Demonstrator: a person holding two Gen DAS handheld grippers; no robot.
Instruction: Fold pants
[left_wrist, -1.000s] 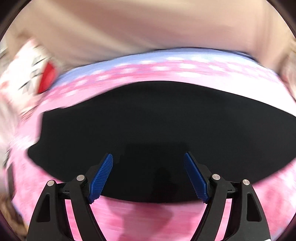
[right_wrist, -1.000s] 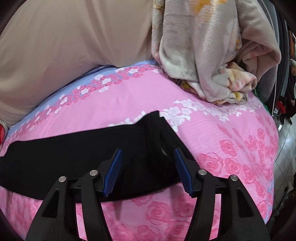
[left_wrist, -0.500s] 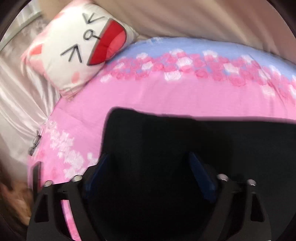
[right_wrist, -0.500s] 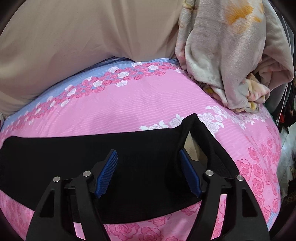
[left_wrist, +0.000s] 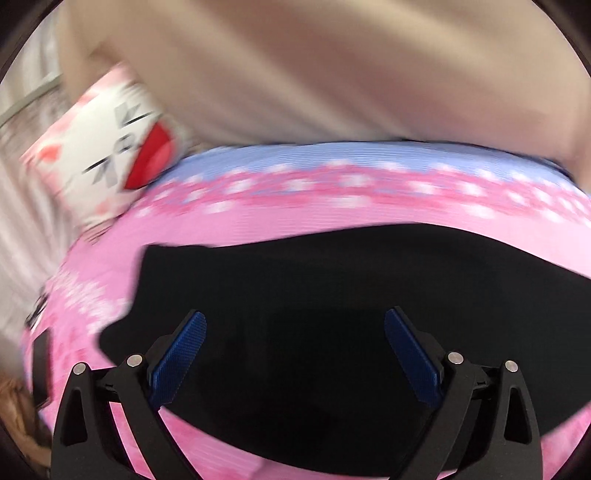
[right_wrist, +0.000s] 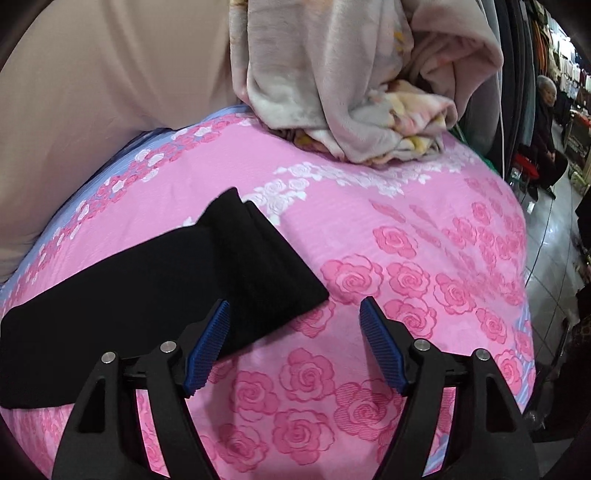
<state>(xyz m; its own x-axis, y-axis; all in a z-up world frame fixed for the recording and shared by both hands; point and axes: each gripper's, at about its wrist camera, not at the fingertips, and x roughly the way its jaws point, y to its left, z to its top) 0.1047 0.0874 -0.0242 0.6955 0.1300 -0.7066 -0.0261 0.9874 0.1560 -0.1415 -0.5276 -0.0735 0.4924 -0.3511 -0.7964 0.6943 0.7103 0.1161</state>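
Observation:
The black pants (left_wrist: 314, 314) lie flat in a long strip across the pink rose-print bed cover (left_wrist: 258, 218). My left gripper (left_wrist: 295, 354) is open and empty, hovering over the pants near their left end. In the right wrist view the pants (right_wrist: 166, 280) end in a folded-over waist part at the middle. My right gripper (right_wrist: 293, 343) is open and empty, just beyond the right end of the pants, its left fingertip (right_wrist: 212, 336) over the black cloth and its right one over the bed cover (right_wrist: 424, 266).
A white cartoon-face pillow (left_wrist: 110, 155) lies at the bed's left end. A crumpled beige fleece blanket (right_wrist: 351, 81) is piled at the back right. A beige wall cover (right_wrist: 110, 74) runs behind the bed. Tiled floor (right_wrist: 554, 240) lies beyond the right edge.
My right gripper has shifted right, from over the waist part to past its end. My left view swung left toward the pillow, then partly back. Both grippers stayed open.

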